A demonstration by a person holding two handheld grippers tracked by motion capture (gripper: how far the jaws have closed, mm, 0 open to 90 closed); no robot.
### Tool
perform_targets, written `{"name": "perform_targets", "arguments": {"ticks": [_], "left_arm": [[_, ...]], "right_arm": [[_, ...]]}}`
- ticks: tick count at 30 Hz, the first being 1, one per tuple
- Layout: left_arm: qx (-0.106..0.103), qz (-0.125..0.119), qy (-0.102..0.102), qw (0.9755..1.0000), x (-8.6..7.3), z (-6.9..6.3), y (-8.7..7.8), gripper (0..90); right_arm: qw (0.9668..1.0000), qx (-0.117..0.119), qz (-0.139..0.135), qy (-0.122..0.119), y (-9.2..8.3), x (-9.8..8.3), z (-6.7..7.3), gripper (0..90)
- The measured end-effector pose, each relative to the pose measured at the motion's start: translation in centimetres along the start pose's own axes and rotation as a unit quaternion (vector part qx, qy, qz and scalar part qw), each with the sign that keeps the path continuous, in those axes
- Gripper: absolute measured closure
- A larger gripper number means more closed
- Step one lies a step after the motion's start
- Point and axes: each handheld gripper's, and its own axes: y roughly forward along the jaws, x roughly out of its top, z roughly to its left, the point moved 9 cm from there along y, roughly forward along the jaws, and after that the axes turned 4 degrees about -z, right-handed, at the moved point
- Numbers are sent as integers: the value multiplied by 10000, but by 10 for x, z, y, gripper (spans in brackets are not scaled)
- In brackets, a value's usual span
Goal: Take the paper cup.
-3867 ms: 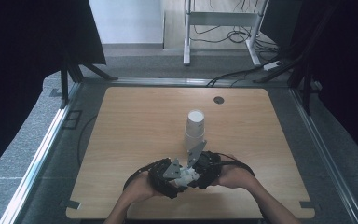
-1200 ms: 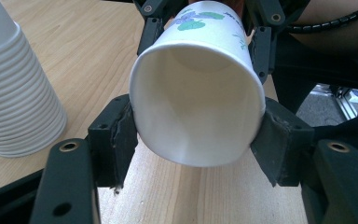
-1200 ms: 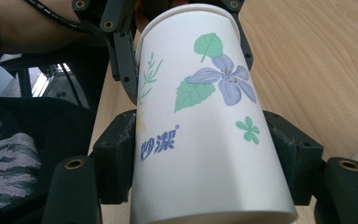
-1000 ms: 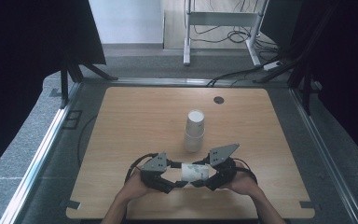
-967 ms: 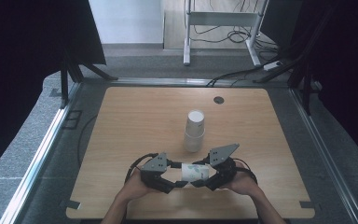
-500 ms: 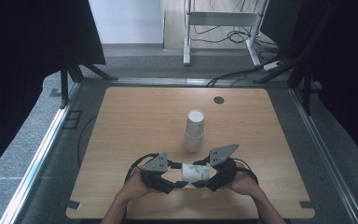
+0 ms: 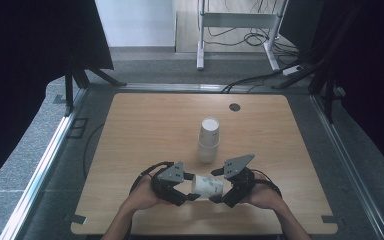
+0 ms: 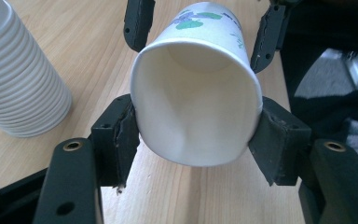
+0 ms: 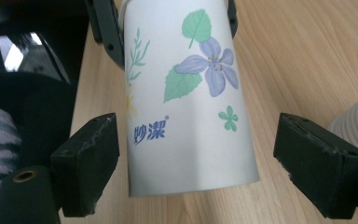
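A white paper cup (image 7: 207,185) printed with flowers lies on its side between my two grippers near the table's front edge. My left gripper (image 7: 189,194) is shut on its rim end (image 8: 196,105), and the pads dent the mouth a little. My right gripper (image 7: 219,196) has just been opening: in the right gripper view its pads stand apart on either side of the cup's base end (image 9: 191,121), with gaps at both sides. A stack of white paper cups (image 7: 208,139) stands upside down just beyond.
The wooden table (image 7: 140,130) has a small dark round cap (image 7: 235,107) near its far edge. The stack's ribbed side (image 8: 18,88) is close to the held cup. Metal rails (image 7: 50,150) run along the table's sides.
The right gripper's jaws have spread away from the cup. Both hands and the cup have stayed in the same place.
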Motion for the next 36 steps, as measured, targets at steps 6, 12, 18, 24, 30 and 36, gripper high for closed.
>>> {"name": "perform_targets", "arguments": {"ticks": [6, 12, 18, 24, 30, 36], "left_arm": [[70, 646, 268, 9975, 7, 1, 0, 368], [96, 1131, 501, 9923, 15, 0, 2, 368], [119, 1519, 759, 9854, 21, 0, 4, 368], [134, 1760, 866, 9805, 23, -1, 7, 366], [144, 1820, 921, 9789, 24, 0, 9, 361], [99, 1622, 771, 9837, 28, 2, 8, 312]], "right_arm": [[9986, -182, 480, -161, 1, -2, -2, 148], [9952, -182, 904, -336, 6, -2, 0, 162], [9917, -146, 1179, -484, 12, -1, 1, 186], [9882, -165, 1406, -586, 16, -3, -1, 243], [9883, -31, 1448, -488, 17, -5, 1, 338], [9913, 38, 1271, -338, 15, -5, 3, 364]]}}
